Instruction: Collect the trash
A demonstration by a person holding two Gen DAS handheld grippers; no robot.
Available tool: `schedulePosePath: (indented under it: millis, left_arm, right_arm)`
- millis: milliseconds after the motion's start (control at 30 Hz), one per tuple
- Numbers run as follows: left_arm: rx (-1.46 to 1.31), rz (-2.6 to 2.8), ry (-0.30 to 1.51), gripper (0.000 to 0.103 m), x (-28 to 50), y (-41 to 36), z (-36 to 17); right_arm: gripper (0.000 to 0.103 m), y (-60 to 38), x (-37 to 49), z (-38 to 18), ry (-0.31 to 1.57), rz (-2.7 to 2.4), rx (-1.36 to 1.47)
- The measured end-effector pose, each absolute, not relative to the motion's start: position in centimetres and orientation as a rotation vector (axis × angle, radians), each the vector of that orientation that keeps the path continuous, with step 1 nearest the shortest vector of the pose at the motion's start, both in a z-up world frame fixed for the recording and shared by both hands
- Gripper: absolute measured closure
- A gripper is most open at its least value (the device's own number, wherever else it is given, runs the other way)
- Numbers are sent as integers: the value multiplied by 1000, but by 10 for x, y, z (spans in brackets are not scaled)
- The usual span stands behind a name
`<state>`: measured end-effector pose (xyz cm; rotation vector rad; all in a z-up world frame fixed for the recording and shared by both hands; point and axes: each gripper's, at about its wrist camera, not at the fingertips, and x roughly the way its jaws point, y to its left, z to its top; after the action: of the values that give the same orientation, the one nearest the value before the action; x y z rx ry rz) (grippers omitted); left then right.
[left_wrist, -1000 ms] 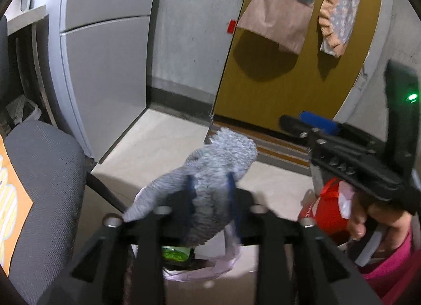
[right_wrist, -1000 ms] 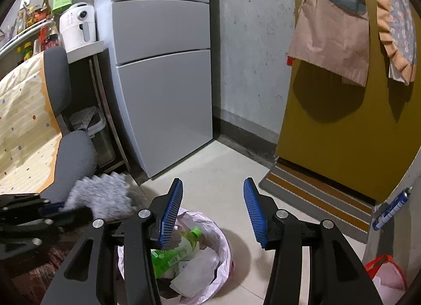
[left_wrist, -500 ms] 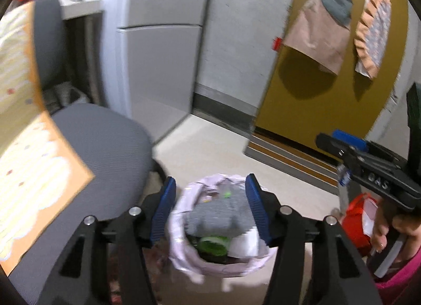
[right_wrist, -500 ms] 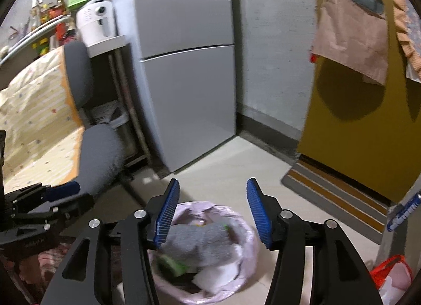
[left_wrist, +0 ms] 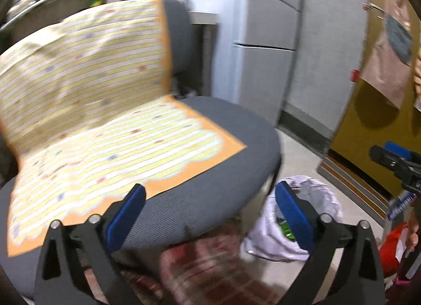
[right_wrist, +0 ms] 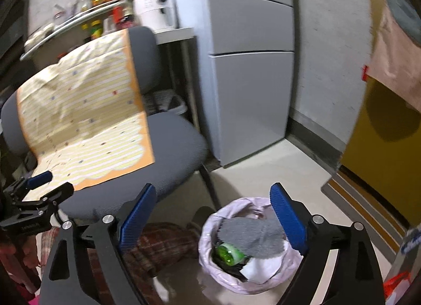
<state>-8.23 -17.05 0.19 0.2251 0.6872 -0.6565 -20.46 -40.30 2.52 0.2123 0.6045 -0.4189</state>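
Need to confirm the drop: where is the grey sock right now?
In the right wrist view the grey sock lies on top of the trash in the pink-lined bin on the floor, beside the green bottle, right of the office chair.

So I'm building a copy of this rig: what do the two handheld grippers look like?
Both match: the left gripper and right gripper have black angular frames with cut-out openings, silver bolt heads at the joints, and two fingers faced with ribbed blue pads. In the right wrist view, the left gripper's side carries small white lettering, too blurred to read. No cables show.
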Motion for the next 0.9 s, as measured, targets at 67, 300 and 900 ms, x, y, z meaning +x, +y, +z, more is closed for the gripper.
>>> schedulePosePath:
  millis: [67,300,900]
  left_arm:
    - [222,-602,702,7,-82,-154,2]
    - [235,-516,781,7,-89,-125,-2]
    - [238,-476,817,7,-98,-108,-2]
  right_arm:
    - [12,-392,-200,25,623,-379,208]
    - [9,-361,-189,18,697,-315,144]
    - [9,-356,-195,21,693,-321,134]
